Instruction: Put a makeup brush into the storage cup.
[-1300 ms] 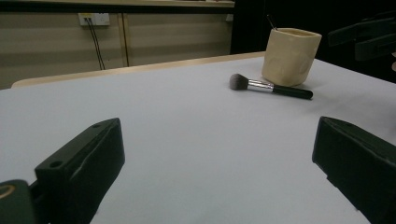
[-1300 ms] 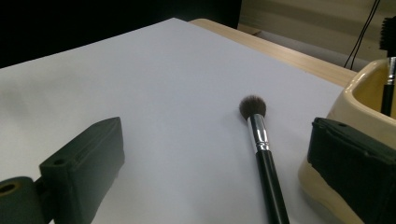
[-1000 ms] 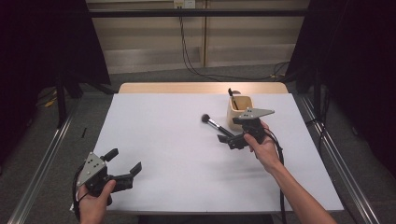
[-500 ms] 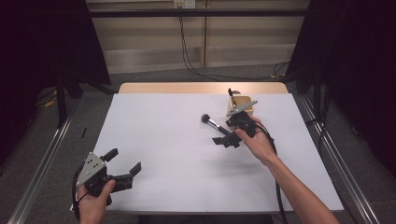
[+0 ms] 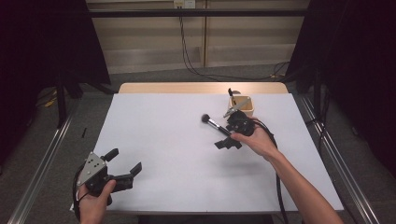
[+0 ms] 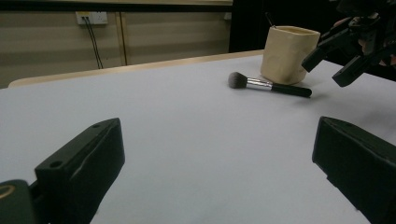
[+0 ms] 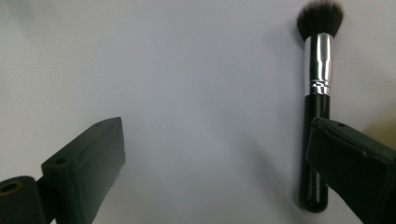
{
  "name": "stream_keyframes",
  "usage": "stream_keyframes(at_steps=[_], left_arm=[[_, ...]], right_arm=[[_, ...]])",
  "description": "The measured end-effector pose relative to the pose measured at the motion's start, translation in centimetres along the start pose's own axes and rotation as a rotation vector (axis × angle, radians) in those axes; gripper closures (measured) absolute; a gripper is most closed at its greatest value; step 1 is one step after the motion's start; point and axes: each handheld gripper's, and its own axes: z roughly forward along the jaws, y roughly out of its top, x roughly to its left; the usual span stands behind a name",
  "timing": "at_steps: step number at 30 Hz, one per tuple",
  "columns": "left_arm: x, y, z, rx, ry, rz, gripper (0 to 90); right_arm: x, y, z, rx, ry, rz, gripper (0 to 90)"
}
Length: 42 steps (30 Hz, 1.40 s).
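Note:
A makeup brush [image 5: 215,125] with a black handle, silver ferrule and dark bristle head lies on the white table [image 5: 163,140], just left of a beige cup [image 5: 243,106]. My right gripper [image 5: 228,141] hovers over the brush's handle end, tilted down and open. In the right gripper view the brush [image 7: 317,70] lies along the right jaw, which covers part of the handle; the right gripper [image 7: 215,172] holds nothing. My left gripper [image 5: 123,161] is open near the front left corner. From the left gripper [image 6: 215,163], the brush [image 6: 268,85], the cup [image 6: 288,53] and the right gripper [image 6: 348,53] lie far off.
A dark slim item [image 5: 231,92] sticks up out of the cup. The right gripper's cable [image 5: 275,154] trails along the person's forearm. A bare wooden strip [image 5: 201,87] runs along the table's far edge, and metal rails [image 5: 42,154] flank both sides.
The right gripper has moved left and away from the person and tipped its jaws down over the brush's handle. The left gripper has stayed put.

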Motion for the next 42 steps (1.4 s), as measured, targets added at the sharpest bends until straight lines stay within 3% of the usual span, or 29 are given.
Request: stream_keyframes(at_steps=[7, 11, 19, 22, 27, 42], left_arm=[[0.1, 0.0, -0.1, 0.000, -0.002, 0.004, 2.3], [0.1, -0.1, -0.1, 0.000, -0.003, 0.004, 2.3], [0.1, 0.0, 0.0, 0.007, -0.004, 0.008, 2.3], [0.0, 0.0, 0.0, 0.006, -0.004, 0.007, 2.3], [0.1, -0.1, 0.0, 0.004, -0.004, 0.001, 2.3], [0.1, -0.1, 0.0, 0.004, -0.004, 0.001, 2.3]], right_arm=[[0.0, 1.8, 1.3, 0.100, -0.014, -0.028, 7.6], [-0.3, 1.6, 1.9, 0.177, -0.020, -0.011, 11.8], [-1.2, 0.7, 1.7, 0.259, -0.038, 0.017, 16.2], [-1.6, 0.6, 1.6, 0.283, -0.050, 0.028, 24.2], [-2.3, 0.7, 1.4, 0.327, -0.092, 0.043, 28.6], [-4.1, 0.4, 1.9, 0.361, -0.134, 0.064, 46.6]])
